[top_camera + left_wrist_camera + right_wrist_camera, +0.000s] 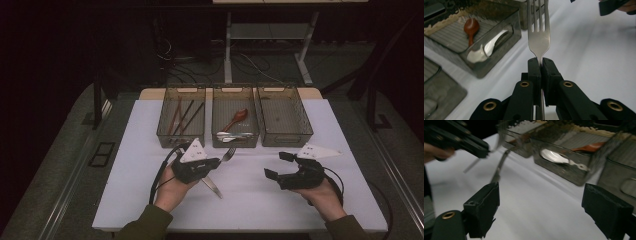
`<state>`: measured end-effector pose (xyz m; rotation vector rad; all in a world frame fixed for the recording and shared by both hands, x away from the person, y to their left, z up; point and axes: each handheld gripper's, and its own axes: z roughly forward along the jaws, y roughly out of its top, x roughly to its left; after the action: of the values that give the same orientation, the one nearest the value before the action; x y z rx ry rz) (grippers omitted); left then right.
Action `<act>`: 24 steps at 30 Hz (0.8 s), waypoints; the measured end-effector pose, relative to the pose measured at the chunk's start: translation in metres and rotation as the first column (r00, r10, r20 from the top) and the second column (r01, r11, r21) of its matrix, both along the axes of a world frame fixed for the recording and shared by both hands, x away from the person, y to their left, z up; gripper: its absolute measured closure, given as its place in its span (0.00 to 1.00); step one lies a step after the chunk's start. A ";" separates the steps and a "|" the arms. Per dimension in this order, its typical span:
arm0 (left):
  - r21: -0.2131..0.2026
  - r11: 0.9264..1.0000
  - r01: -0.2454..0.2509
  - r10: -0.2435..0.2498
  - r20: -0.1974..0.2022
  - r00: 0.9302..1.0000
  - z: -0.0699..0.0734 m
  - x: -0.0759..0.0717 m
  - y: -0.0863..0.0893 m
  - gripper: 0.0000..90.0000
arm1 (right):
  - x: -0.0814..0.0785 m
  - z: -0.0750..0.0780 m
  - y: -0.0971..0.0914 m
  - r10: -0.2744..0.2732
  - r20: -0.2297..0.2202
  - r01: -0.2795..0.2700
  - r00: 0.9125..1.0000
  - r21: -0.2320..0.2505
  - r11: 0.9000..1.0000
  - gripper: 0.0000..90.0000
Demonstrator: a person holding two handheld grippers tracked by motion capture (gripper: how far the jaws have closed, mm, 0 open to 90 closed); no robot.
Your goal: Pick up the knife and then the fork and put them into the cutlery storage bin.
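The left claw (212, 162) is clamped on the neck of a fork (538, 37), just below the tines; in the left gripper view the two black jaws press together on the metal, and the tines point up and away toward the trays. From the high view the fork runs slantwise through the claw, tines toward the middle tray (235, 142) and handle down toward the person, above the white table (150, 200). The right claw (279, 166) holds nothing and its jaws stand wide apart, with bare table between them in the right gripper view. It hovers near the front corner of the right tray (285, 140). Three dark trays sit side by side along the far edge of the table: the left tray (181, 142) holds chopsticks (181, 117), the middle one a red-brown spoon (237, 119) and a white spoon (232, 135), and the right one looks bare inside. The fork's tines are close to the near wall of the middle tray. Between the two claws and toward the near edge the table lies open, with wide white margins left and right.
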<state>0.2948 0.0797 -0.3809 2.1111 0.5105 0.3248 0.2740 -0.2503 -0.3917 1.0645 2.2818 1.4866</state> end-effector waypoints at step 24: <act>-0.012 1.000 -0.009 0.009 0.039 0.999 -0.005 0.007 -0.061 0.95 | 0.039 0.014 0.034 0.017 -0.047 -0.011 0.999 0.125 0.992 0.90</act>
<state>0.3020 0.0183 -0.3858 2.0877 0.4984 0.3662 0.3131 -0.2163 -0.3772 1.1314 2.2582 1.6463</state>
